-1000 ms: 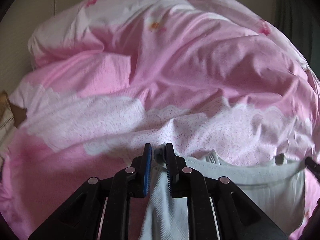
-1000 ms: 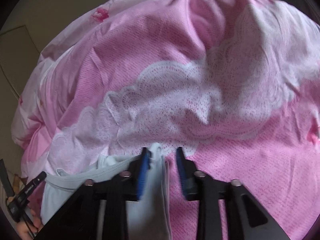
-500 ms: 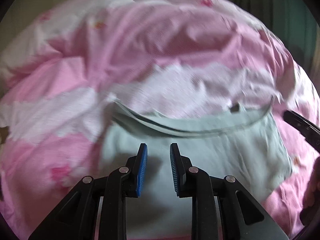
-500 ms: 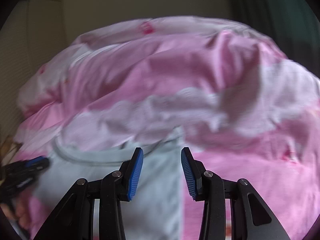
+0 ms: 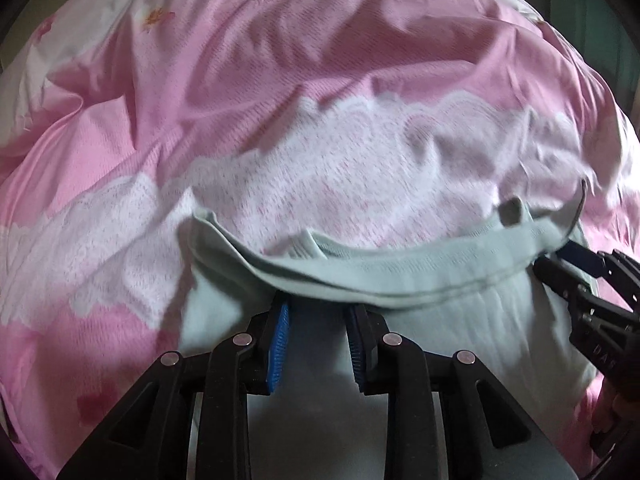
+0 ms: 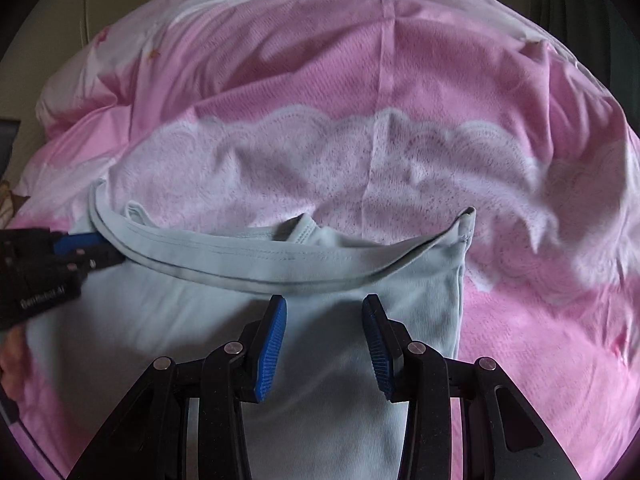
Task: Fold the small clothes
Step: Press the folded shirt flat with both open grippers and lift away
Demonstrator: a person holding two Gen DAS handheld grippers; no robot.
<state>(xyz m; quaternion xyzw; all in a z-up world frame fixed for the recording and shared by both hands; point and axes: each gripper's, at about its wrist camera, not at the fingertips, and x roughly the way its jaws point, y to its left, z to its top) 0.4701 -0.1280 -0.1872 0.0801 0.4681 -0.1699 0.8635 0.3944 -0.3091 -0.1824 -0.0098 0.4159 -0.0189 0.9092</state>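
A pale blue-grey small garment [image 5: 460, 320] lies flat on the pink quilt, its banded hem edge [image 5: 400, 272] toward the far side; it also shows in the right wrist view [image 6: 192, 320]. My left gripper [image 5: 318, 320] is open and empty just above the garment, right behind the hem band. My right gripper [image 6: 324, 320] is open and empty over the garment, behind the hem band [image 6: 280, 260]. Each gripper shows at the edge of the other's view: the right one [image 5: 572, 276], the left one [image 6: 80, 248].
A rumpled pink quilt with white lace-like bands [image 5: 320, 80] [image 6: 360, 60] covers the whole bed under the garment. A beige wall [image 6: 48, 40] lies beyond its far left edge. A dark curtain [image 6: 580, 0] hangs at the far right.
Both grippers let go of the garment's hem corners, opened, and pulled back toward its middle. The garment now lies spread flat on the quilt.
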